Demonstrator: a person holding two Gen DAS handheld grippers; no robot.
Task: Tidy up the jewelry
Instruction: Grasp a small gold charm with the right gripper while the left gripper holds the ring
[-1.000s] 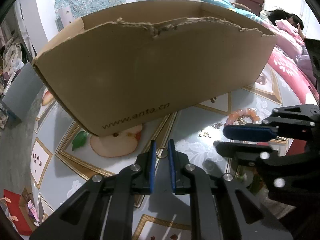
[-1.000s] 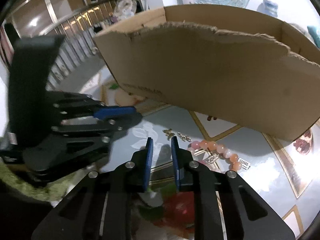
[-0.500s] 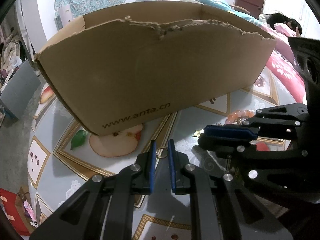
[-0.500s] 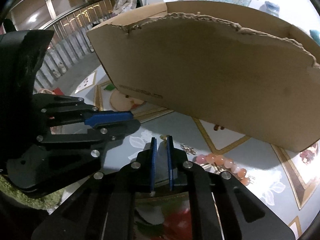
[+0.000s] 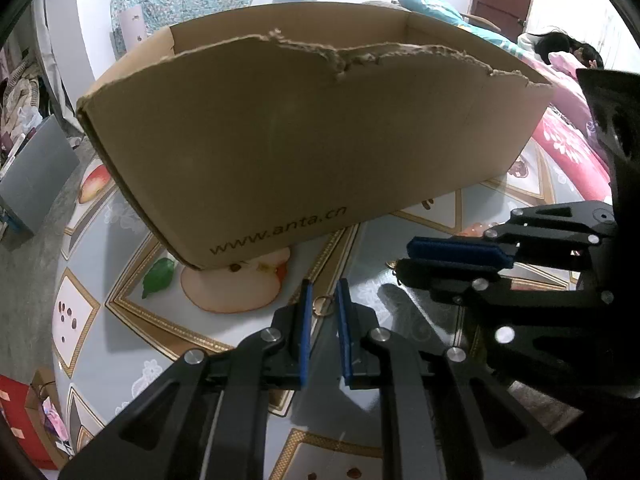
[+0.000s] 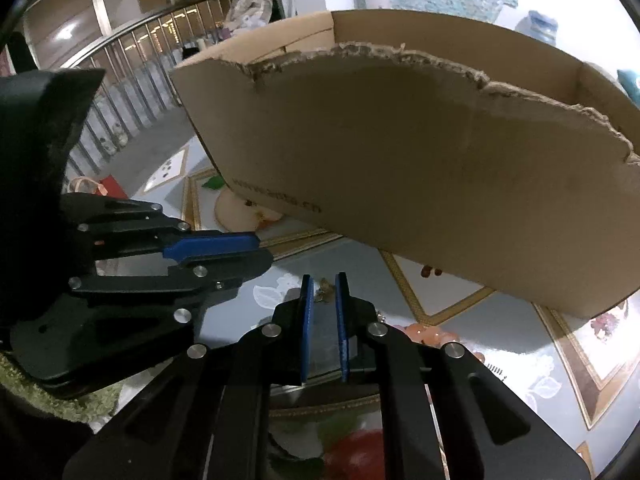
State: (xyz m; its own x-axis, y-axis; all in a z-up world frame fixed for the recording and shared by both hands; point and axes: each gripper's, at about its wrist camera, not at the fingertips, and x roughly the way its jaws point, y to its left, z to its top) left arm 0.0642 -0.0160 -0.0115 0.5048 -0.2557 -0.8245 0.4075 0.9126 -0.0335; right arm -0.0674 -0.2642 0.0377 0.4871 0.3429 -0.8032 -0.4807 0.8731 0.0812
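A brown cardboard box (image 5: 312, 140) with a torn front rim stands on the patterned table; it also shows in the right wrist view (image 6: 440, 160). My left gripper (image 5: 323, 304) is shut on a small gold ring (image 5: 322, 305) and holds it above the table in front of the box. My right gripper (image 6: 325, 294) is shut on a small gold earring (image 6: 326, 290) and is lifted off the table. It shows in the left wrist view (image 5: 460, 258) to the right. A pink bead bracelet (image 6: 424, 332) lies on the table behind the right gripper's fingers.
The table (image 5: 248, 332) has a glossy fruit-and-gold-border pattern. A small silver piece (image 6: 496, 369) lies right of the bracelet. A bed with a person (image 5: 568, 48) is at the back right. A railing (image 6: 132, 92) is behind on the left.
My right gripper has closed on the earring beside the bracelet and lifted it, moving closer to the box. My left gripper keeps the ring and has risen slightly.
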